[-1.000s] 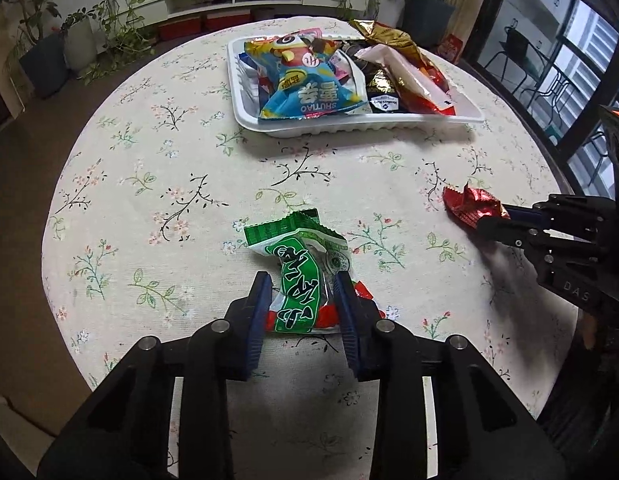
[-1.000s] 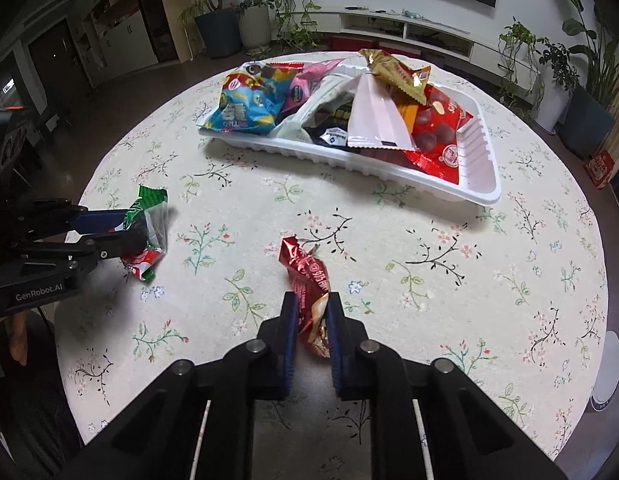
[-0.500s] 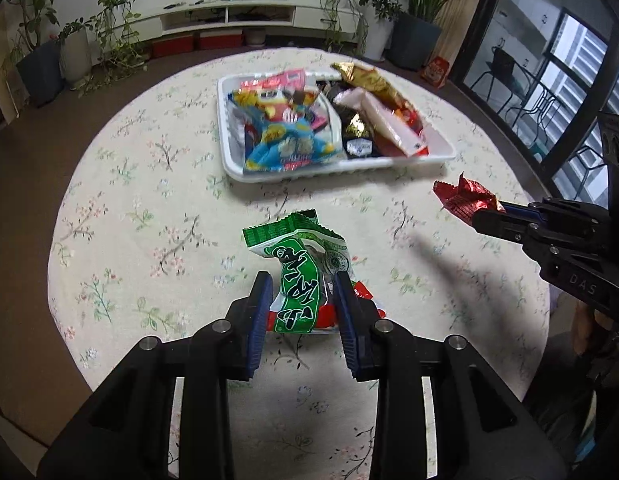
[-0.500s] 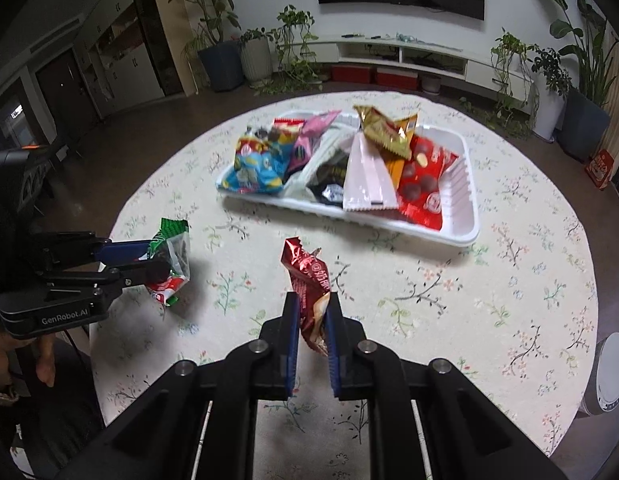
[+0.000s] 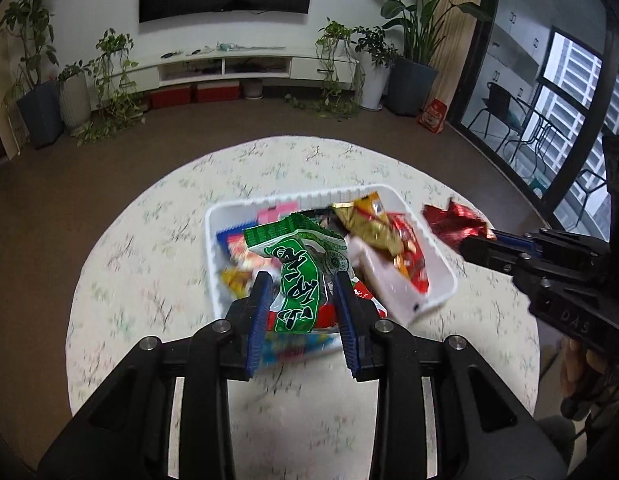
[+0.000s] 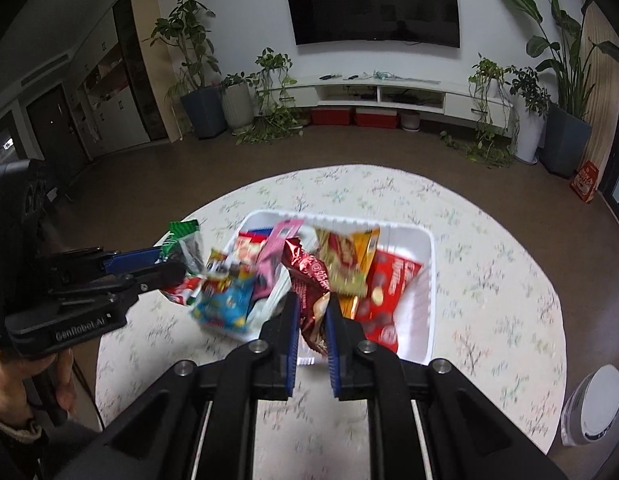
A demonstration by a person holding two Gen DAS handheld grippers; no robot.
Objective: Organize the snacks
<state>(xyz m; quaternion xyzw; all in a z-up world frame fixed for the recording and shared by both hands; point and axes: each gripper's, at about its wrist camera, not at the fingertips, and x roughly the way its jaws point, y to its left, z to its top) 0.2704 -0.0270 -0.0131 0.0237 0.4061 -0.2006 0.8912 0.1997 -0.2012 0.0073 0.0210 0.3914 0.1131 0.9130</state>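
Note:
My left gripper (image 5: pixel 303 292) is shut on a green snack packet (image 5: pixel 297 268) and holds it in the air above the white tray (image 5: pixel 437 256). My right gripper (image 6: pixel 311 312) is shut on a dark red snack packet (image 6: pixel 307 280), also held above the white tray (image 6: pixel 427 280). The tray holds several snack bags on the round floral table (image 5: pixel 149 264). The right gripper with the red packet (image 5: pixel 453 222) shows at the right in the left wrist view. The left gripper with the green packet (image 6: pixel 183 242) shows at the left in the right wrist view.
The table (image 6: pixel 489 288) stands on a brown floor. A white round device (image 6: pixel 593 404) sits on the floor at the right. Potted plants (image 6: pixel 201 92) and a low TV shelf (image 6: pixel 381 92) line the far wall.
Both grippers have lifted their packets off the table and carried them up and forward until they hang over the tray. The view is blurred from the motion.

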